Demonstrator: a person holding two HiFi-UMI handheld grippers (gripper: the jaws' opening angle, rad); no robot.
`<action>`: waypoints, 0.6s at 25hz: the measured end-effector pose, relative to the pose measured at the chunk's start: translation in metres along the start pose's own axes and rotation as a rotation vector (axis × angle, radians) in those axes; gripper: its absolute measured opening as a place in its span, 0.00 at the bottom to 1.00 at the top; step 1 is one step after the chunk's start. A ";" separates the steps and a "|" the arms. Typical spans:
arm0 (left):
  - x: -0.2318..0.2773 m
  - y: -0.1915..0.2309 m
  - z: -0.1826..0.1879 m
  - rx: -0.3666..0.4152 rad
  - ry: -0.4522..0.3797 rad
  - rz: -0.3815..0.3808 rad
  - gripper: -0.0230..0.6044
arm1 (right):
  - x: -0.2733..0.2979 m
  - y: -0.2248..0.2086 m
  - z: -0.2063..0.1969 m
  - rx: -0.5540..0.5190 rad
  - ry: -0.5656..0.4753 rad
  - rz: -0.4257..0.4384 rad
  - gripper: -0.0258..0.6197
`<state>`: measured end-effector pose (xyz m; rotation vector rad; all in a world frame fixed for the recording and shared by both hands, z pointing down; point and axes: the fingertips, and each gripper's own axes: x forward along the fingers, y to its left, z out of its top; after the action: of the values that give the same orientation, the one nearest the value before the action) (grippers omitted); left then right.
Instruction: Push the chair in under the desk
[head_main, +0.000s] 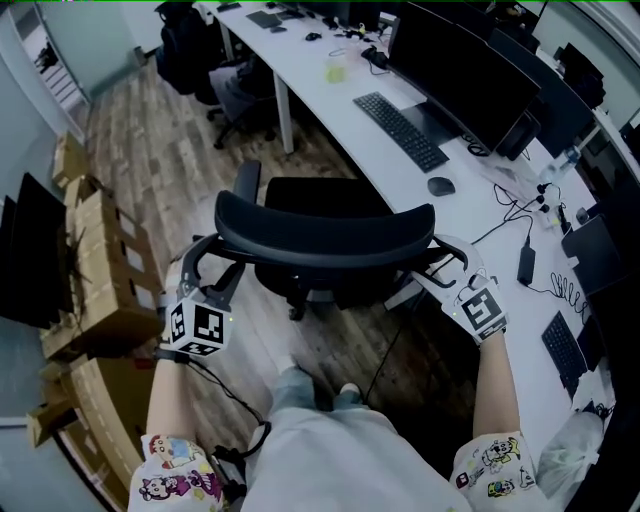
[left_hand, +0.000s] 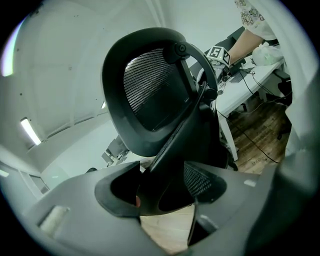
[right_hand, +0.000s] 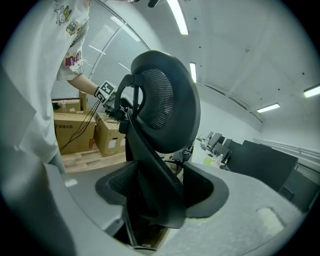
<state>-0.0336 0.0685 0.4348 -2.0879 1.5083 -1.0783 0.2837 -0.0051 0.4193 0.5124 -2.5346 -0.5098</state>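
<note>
**Hold taken on the chair back; push not yet made.**

You stood behind the chair (head_main: 325, 235), which sat out on the wood floor (head_main: 150, 150) close to the counter (head_main: 300, 60), its seat not yet under the edge. The left tongs (head_main: 215, 262) and right tongs (head_main: 437, 262) each stood wide yet clamped on a side strut of the back frame (left_hand: 172, 150), one on either side. By my reading, the grip was set and the shove was still to come. The next move called for an even forward push from both hands, square to the counter edge and clear of the counter leg (head_main: 283, 120).
</note>
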 end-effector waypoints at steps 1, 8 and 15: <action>0.004 0.004 -0.002 0.001 -0.002 -0.004 0.50 | 0.004 -0.002 0.001 0.001 0.000 -0.004 0.48; 0.023 0.031 -0.019 0.009 -0.044 -0.014 0.50 | 0.038 -0.013 0.007 0.025 0.019 -0.012 0.48; 0.041 0.063 -0.038 0.017 -0.075 -0.022 0.50 | 0.066 -0.014 0.021 0.029 0.021 -0.060 0.47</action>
<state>-0.0971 0.0134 0.4334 -2.1144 1.4389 -1.0049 0.2231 -0.0406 0.4221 0.6032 -2.5162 -0.4880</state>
